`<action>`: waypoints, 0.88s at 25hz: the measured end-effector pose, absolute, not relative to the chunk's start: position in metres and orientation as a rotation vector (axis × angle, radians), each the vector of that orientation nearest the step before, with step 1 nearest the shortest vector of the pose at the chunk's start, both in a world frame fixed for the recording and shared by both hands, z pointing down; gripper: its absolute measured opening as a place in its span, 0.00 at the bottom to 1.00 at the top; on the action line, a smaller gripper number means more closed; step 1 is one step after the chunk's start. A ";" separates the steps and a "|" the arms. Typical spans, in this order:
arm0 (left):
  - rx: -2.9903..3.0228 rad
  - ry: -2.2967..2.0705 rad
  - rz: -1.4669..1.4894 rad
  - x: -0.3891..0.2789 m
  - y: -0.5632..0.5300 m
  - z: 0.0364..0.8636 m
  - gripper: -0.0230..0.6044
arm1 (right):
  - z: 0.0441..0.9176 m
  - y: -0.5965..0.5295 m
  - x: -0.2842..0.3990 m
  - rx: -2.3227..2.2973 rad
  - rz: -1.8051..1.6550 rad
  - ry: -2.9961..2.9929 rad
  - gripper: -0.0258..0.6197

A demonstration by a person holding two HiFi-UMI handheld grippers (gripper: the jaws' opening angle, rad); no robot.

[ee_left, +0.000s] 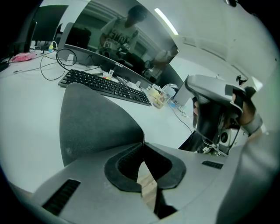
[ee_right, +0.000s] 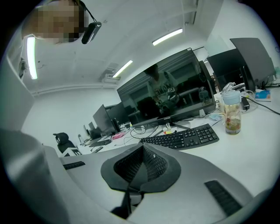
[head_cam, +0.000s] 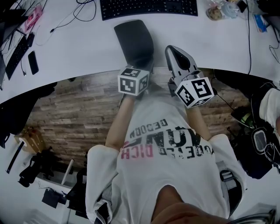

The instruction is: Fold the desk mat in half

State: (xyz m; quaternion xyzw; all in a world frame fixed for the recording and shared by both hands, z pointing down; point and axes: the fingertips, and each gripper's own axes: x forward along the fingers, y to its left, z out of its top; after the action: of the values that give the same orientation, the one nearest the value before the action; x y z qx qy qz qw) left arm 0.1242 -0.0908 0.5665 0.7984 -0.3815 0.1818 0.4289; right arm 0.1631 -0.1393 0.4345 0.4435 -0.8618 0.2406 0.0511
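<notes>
The head view gave the layout from above. The mat (head_cam: 133,41) lay on the white counter (head_cam: 78,48), its far end just short of the keyboard (head_cam: 148,8). Its near end reached the counter's edge at the left tongs (head_cam: 141,70). The right tongs (head_cam: 176,50) sat beside the mat on its right, apart from it.

Only the left gripper view showed the grip. The left tongs (ee_left: 143,142) were pressed together, pinching the mat's edge. From that point the mat (ee_left: 94,124) rose as a curved dark sheet to the left of the jaws. The right tongs appeared at that view's right side.

The right gripper view showed the right tongs (ee_right: 142,145) pressed together with nothing between them. They pointed across the counter at the keyboard (ee_right: 183,136), a monitor (ee_right: 168,94) behind it and a bottle (ee_right: 232,114) off to the right.

A phone (head_cam: 33,62) and loose cables (head_cam: 65,19) lay on the counter well left of the mat. A wood floor (head_cam: 74,113) showed below the counter's edge.
</notes>
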 end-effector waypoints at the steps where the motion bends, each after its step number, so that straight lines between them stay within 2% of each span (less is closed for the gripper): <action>1: 1.989 -0.954 0.464 0.126 -0.092 0.570 0.06 | 0.435 -0.140 0.164 1.350 0.733 -2.622 0.04; 22: 1.914 -0.905 0.580 0.161 -0.093 0.607 0.06 | 0.441 -0.142 0.185 1.396 0.768 -2.586 0.04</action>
State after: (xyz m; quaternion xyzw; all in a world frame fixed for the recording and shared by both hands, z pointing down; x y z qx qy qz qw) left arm 0.1613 -0.0932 0.6075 0.7761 -0.3669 0.2353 0.4557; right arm 0.1849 -0.1416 0.4406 0.4590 -0.8503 0.2524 0.0519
